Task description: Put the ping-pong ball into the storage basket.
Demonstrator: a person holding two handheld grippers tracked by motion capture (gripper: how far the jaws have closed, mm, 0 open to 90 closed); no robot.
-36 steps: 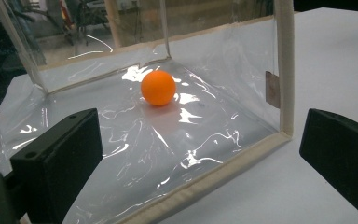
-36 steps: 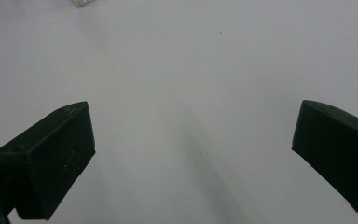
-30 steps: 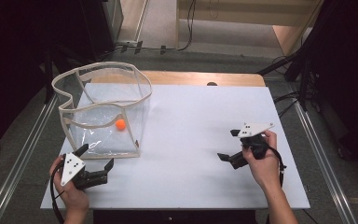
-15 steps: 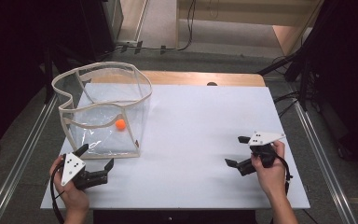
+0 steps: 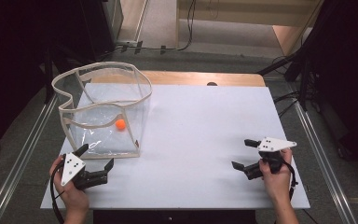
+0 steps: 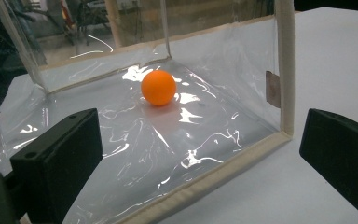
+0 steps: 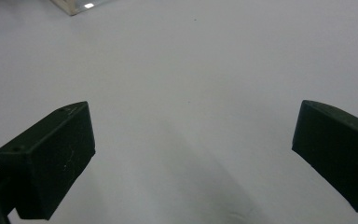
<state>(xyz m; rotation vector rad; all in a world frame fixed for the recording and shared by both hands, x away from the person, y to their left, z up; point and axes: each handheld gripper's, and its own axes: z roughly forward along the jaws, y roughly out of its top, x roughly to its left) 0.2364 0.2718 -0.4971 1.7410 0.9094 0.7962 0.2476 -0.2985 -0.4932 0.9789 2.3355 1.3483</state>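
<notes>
The orange ball (image 6: pixel 158 87) lies on the floor of the clear bag (image 5: pixel 140 95), just ahead of the wide-open left gripper (image 5: pixel 95 159), while the right gripper (image 5: pixel 245 154), also wide, sits well apart over the white table (image 5: pixel 205 126).

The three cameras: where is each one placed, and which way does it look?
High view: above the near edge, looking forward and down on the table, bag, both hands.
Left gripper view: on the left gripper, facing the ball in the bag; open jaws.
Right gripper view: on the right gripper, facing bare table; open jaws.
Shared: the ball.
</notes>
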